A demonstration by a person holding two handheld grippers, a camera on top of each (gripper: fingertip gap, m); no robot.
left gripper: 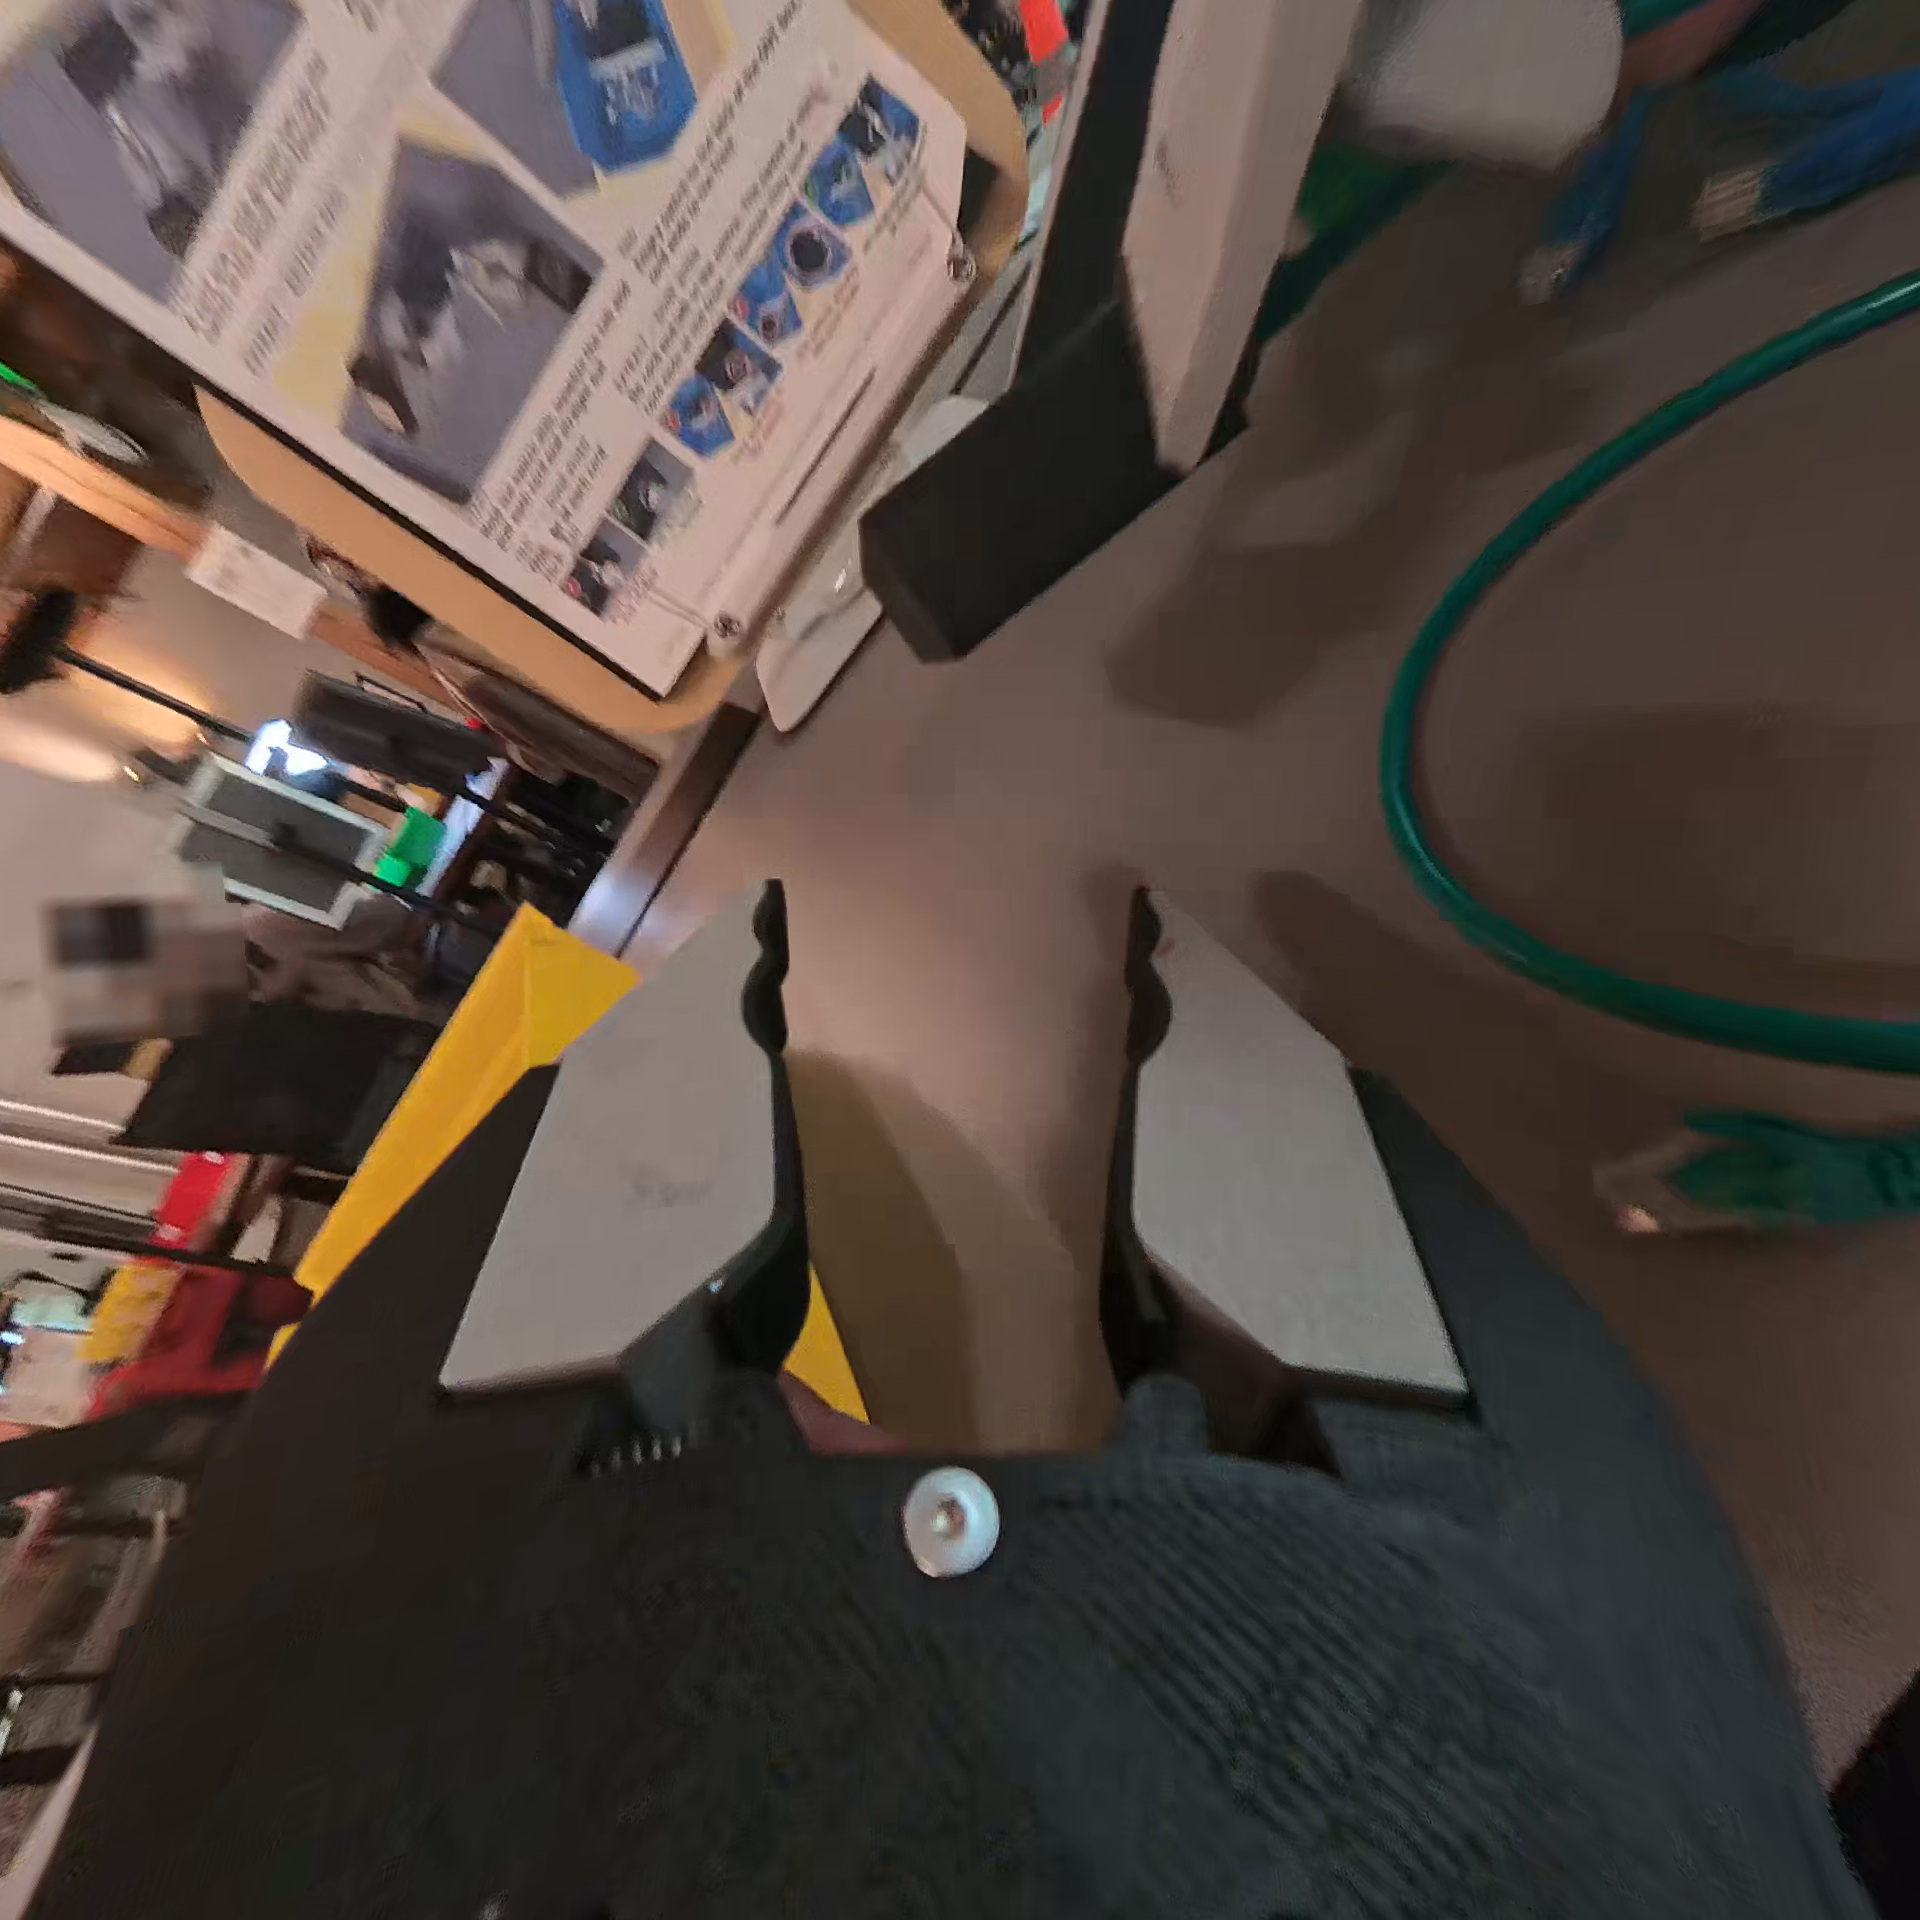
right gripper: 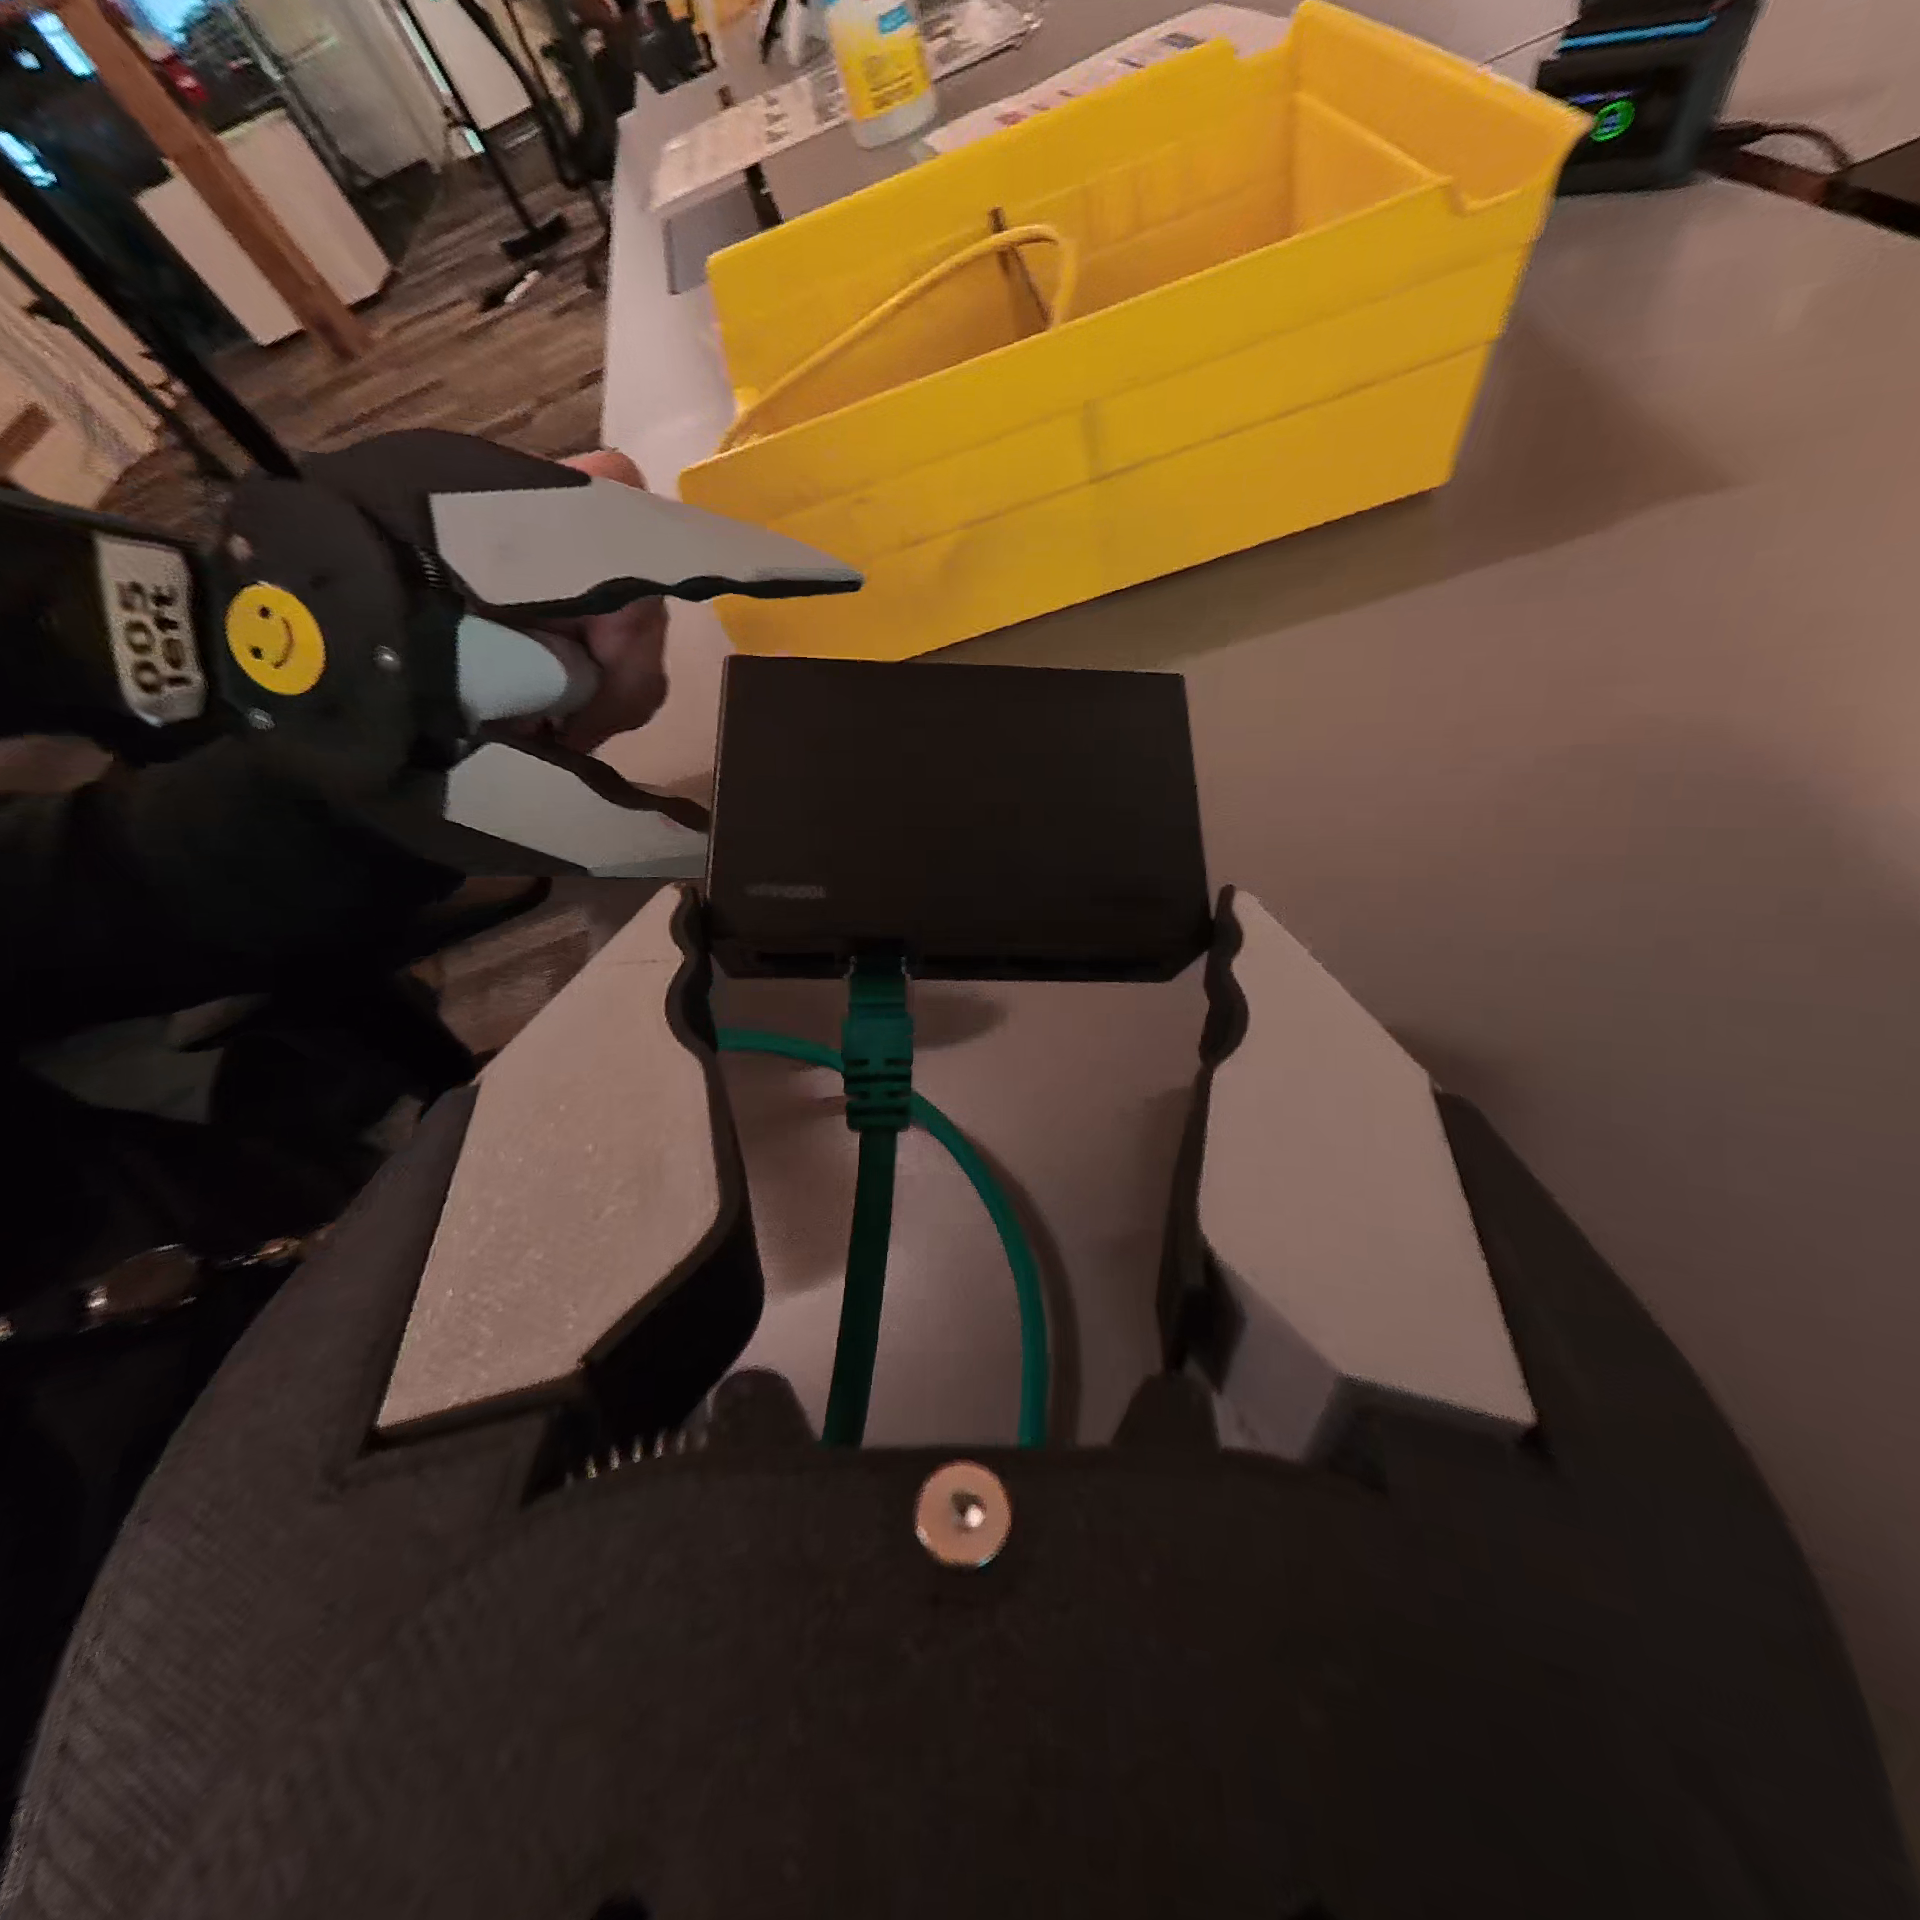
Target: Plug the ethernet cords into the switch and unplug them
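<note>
green cord seated in the switch, both tongs spread and empty

in the right wrist view the black switch sits on the grey table at 12 o'clock from the right gripper, whose spread fingers flank its front corners without visibly pinching it; the green ethernet cord runs up between them, its plug in a front port. the left gripper, at 9 o'clock of the switch, is spread too, its lower finger just beside the switch's side, holding nothing. a yellow bin with a yellow cord stands beyond at 12 o'clock. in the left wrist view a loose green plug lies at 3 o'clock, blue cords at 1 o'clock. judged: the unplugging step is at hand; it calls for steadying the switch, then pinching the plug's latch before pulling straight back.
</note>
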